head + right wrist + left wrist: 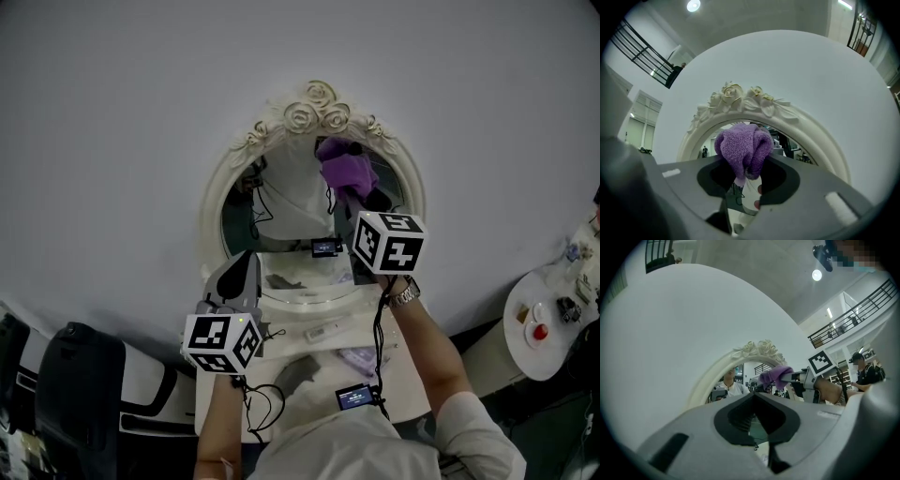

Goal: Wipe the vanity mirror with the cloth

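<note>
The right hand-held gripper [743,177] has its jaws closed narrowly on a bunched purple cloth [743,149], which fills the gap between them and bulges out past the tips. In the head view this right hand-held gripper [359,195] is raised to the upper part of the vanity mirror [286,202]. The purple cloth [345,169] lies against the glass just under the top of the frame, right of centre. The person's right forearm reaches up to it from below.

The left hand-held gripper [754,397] has its jaw tips drawn together with nothing between them. From the head view the left hand-held gripper [244,267] sits low, before the lower left of the frame and well apart from the cloth. Whether it touches the frame cannot be told.

The vanity mirror [801,122] is oval, with a white moulded frame crowned by a rose carving [317,111]. It stands upright at the back of a white desk [401,349], against a plain grey wall [122,122]. The left gripper view shows the purple cloth [776,376] from the side, pushed against the glass of the vanity mirror [712,376].
</note>
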Demonstrator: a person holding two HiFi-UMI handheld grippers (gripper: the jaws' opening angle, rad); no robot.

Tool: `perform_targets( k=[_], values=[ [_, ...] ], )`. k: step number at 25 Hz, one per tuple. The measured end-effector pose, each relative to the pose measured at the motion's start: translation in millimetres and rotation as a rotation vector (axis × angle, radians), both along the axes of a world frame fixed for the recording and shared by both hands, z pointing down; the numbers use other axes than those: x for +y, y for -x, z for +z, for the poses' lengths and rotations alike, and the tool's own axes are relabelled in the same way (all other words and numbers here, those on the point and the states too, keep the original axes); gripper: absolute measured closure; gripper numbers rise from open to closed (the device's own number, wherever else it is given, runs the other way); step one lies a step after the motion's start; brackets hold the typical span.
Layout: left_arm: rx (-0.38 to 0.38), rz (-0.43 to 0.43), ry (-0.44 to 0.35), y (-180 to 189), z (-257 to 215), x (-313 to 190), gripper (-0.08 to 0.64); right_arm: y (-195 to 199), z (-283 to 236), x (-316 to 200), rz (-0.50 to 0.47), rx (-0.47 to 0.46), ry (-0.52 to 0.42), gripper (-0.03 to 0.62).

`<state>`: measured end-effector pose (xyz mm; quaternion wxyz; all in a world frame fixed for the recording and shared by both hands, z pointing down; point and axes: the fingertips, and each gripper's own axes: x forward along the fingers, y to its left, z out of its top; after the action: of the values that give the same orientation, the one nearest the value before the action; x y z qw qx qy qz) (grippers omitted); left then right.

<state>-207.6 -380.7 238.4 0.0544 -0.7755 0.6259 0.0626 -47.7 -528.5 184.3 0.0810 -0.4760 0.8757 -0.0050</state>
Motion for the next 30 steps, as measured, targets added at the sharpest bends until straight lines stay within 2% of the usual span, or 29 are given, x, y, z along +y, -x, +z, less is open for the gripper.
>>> perform_targets(
  k=[10, 17, 22, 26, 30],
  values=[
    [-0.006, -0.163, 0.006, 52.2, -0.3, 33.8, 0.56, 128.7, 23.2, 31.1, -0.249, 0.064, 0.017, 0.46],
    [0.012, -0.275, 0.027, 93.3, 10.9, 65.2, 0.558, 185.4, 36.3, 44.7, -0.323, 0.082, 0.039, 0.46],
    [0.017, -0.295, 0.037, 103.6, 14.4, 71.0, 0.56, 190.6, 38.3, 38.2, -0.303, 0.072, 0.049, 0.46],
    [0.008, -0.258, 0.045, 92.7, 16.4, 61.2, 0.558, 176.8, 39.0, 32.5, -0.259, 0.084, 0.036, 0.46],
    [0.008, -0.199, 0.047, 73.7, 18.1, 47.8, 0.558, 144.3, 41.1, 22.0, -0.206, 0.076, 0.044, 0.46]
  ],
)
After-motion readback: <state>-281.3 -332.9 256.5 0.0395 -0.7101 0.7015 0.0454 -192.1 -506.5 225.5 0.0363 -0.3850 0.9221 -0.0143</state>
